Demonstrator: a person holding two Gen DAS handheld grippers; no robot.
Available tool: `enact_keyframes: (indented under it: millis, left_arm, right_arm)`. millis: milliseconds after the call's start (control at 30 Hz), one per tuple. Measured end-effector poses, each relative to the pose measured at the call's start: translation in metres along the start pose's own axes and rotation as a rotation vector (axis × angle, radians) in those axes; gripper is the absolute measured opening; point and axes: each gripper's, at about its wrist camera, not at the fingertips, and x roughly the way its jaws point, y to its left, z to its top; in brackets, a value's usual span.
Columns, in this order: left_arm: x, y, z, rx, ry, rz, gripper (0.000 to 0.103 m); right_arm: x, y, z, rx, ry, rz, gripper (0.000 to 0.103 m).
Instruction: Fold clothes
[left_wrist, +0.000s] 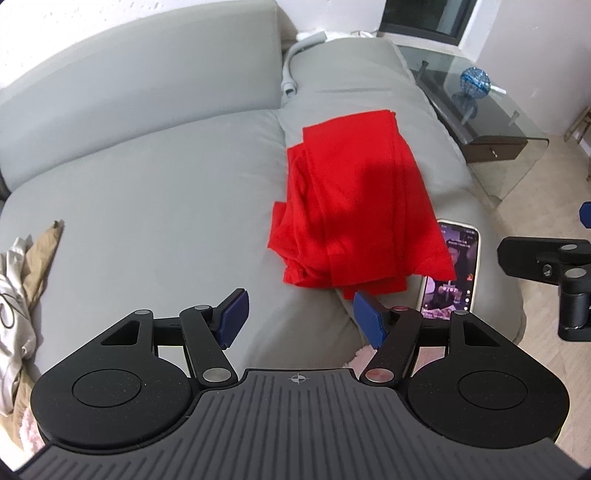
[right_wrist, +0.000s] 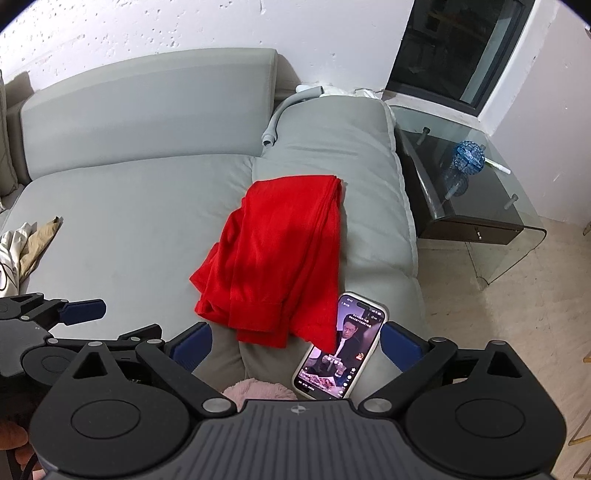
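Note:
A red garment (left_wrist: 354, 206) lies folded into a rough stack on the right cushion of the grey sofa (left_wrist: 166, 192); it also shows in the right wrist view (right_wrist: 284, 254). My left gripper (left_wrist: 299, 319) is open and empty, just short of the garment's near edge. My right gripper (right_wrist: 295, 343) is open and empty, hovering over the sofa's front edge near the garment. The left gripper also shows at the left of the right wrist view (right_wrist: 62, 314).
A lit phone (right_wrist: 340, 347) lies on the cushion, partly under the garment's near right corner. Beige and white clothes (left_wrist: 22, 280) lie piled at the sofa's left. A glass side table (right_wrist: 472, 206) holding a blue ball stands right of the sofa. A grey hose (left_wrist: 291, 70) lies at the back.

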Motion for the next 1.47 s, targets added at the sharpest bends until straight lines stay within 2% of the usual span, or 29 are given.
enact_keyframes:
  millis: [400,1467]
  left_arm:
    - [-0.011,0.001,0.003,-0.007,-0.036,0.006,0.069]
    - [-0.006,-0.004,-0.004,0.005,-0.027,-0.016,0.069]
  right_arm:
    - [-0.004,0.009,0.007,-0.029,-0.011,0.005,0.098]
    - [0.002,0.01,0.0,-0.019,0.011,0.0,0.098]
